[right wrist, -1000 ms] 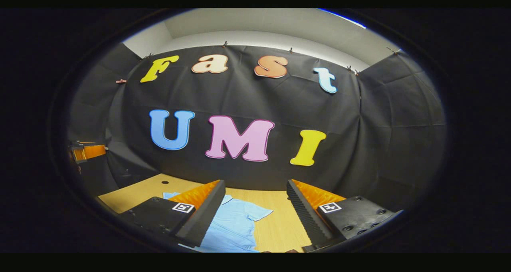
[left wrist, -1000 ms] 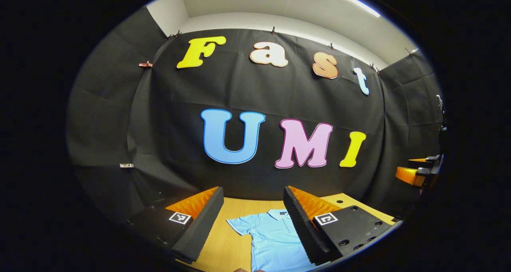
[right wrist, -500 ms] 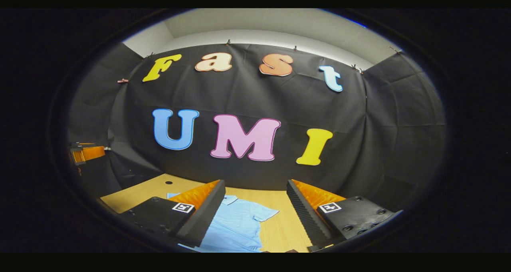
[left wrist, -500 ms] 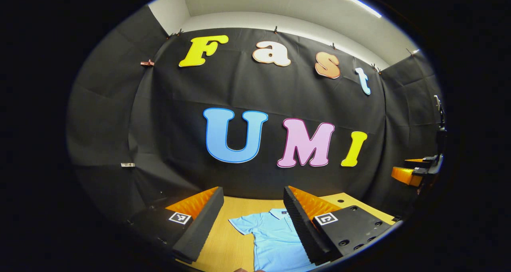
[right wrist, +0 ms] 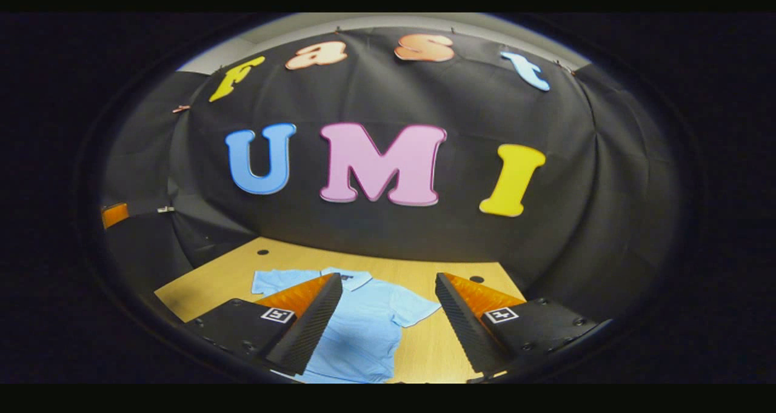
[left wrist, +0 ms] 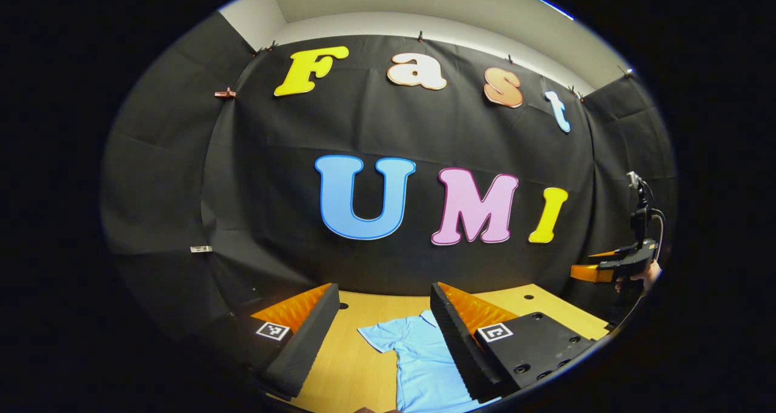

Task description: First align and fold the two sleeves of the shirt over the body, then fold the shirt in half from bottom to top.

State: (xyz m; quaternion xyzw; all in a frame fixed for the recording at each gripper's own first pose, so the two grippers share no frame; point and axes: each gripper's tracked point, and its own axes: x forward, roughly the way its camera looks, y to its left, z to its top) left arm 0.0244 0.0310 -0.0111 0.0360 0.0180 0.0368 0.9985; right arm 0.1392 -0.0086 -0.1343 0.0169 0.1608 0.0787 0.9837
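Left gripper view rode on the left hand-held gripper, held above the desk's near edge, facing almost level toward the booth wall; only a low strip of desk showed. At its right edge the right hand-held gripper appeared, farther off. Right gripper view rode on the right hand-held gripper, tilted lower and set nearer the wall, taking in the desk to its far edge. Both views shared the wall, the desk's far edge and the blue shirt lying flat on it.
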